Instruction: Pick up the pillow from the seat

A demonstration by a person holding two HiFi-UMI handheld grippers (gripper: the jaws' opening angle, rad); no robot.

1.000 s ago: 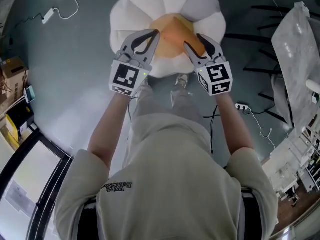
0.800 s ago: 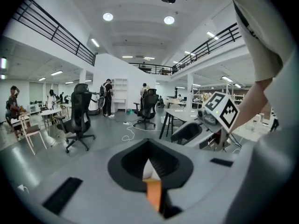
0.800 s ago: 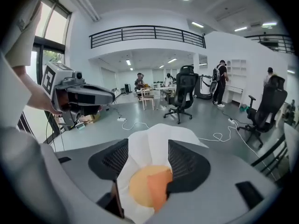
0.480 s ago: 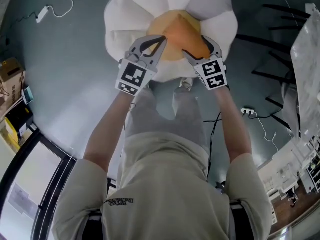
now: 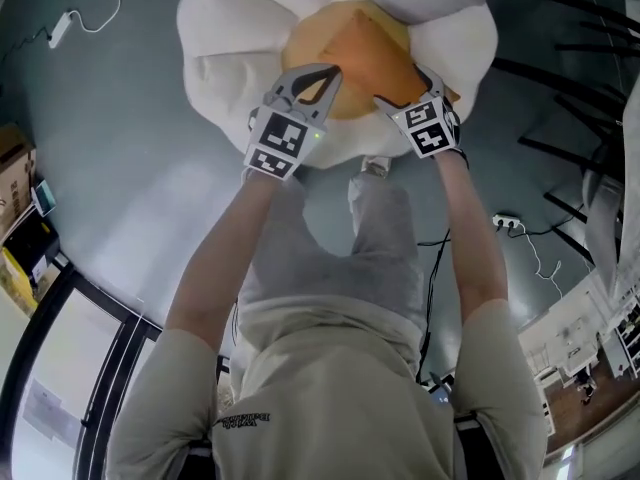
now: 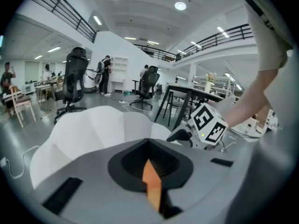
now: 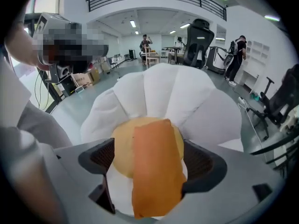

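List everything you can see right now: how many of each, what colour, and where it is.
seat: one, white petals with yellow centre, on the grey floor
pillow: one, orange, over the seat's centre
power strip: one, white, on the floor at right
box: one, brown, far left
office chairs: two, black, far behind the seat
left gripper: one, grey, shut on the pillow's edge
right gripper: one, grey, jaws have just been opening, pillow between them ungripped
arms: two, bare, reaching down
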